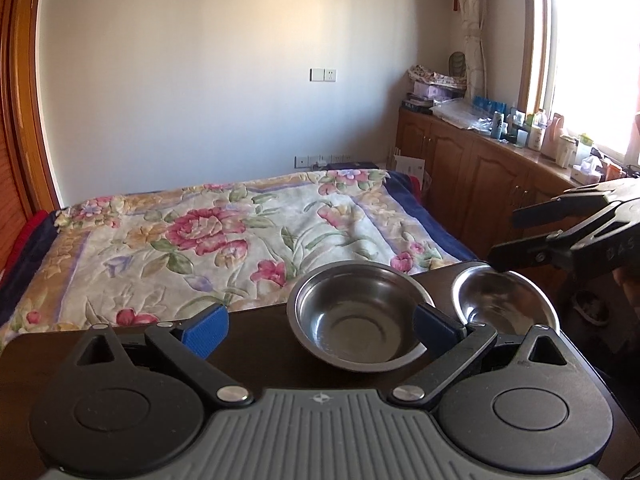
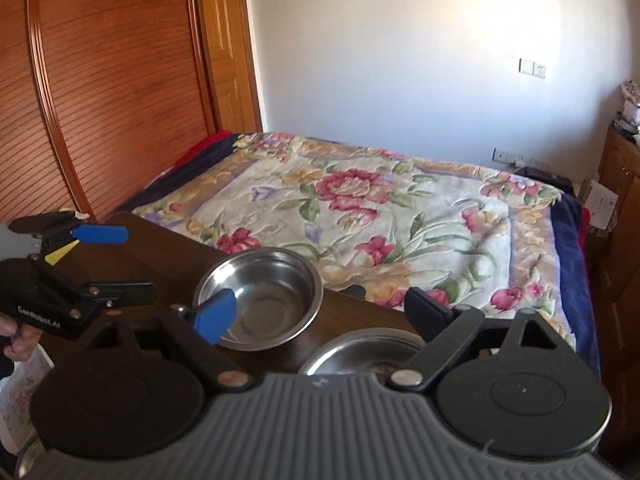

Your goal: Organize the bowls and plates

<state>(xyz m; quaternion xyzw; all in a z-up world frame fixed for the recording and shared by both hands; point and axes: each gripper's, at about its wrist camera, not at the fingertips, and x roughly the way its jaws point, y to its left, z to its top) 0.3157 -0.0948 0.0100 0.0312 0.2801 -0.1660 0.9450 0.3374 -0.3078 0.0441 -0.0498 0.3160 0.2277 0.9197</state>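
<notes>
Two steel bowls stand side by side on a dark wooden table (image 1: 256,344). In the left wrist view the nearer bowl (image 1: 360,316) lies just ahead of my left gripper (image 1: 322,327), which is wide open. Its right finger overlaps the bowl's right rim, and the blue left pad (image 1: 206,330) stays clear of it. The second bowl (image 1: 504,300) sits to the right, under my right gripper (image 1: 504,236). In the right wrist view my right gripper (image 2: 322,314) is open above the second bowl (image 2: 360,352), gripping nothing. The first bowl (image 2: 260,304) and the open left gripper (image 2: 138,262) are further left.
A bed with a floral blanket (image 1: 248,236) runs along the table's far edge. Wooden cabinets (image 1: 472,168) crowded with bottles stand under the window on the right. A louvred wardrobe (image 2: 100,100) is on the left. A person's hand (image 2: 20,340) holds the left gripper.
</notes>
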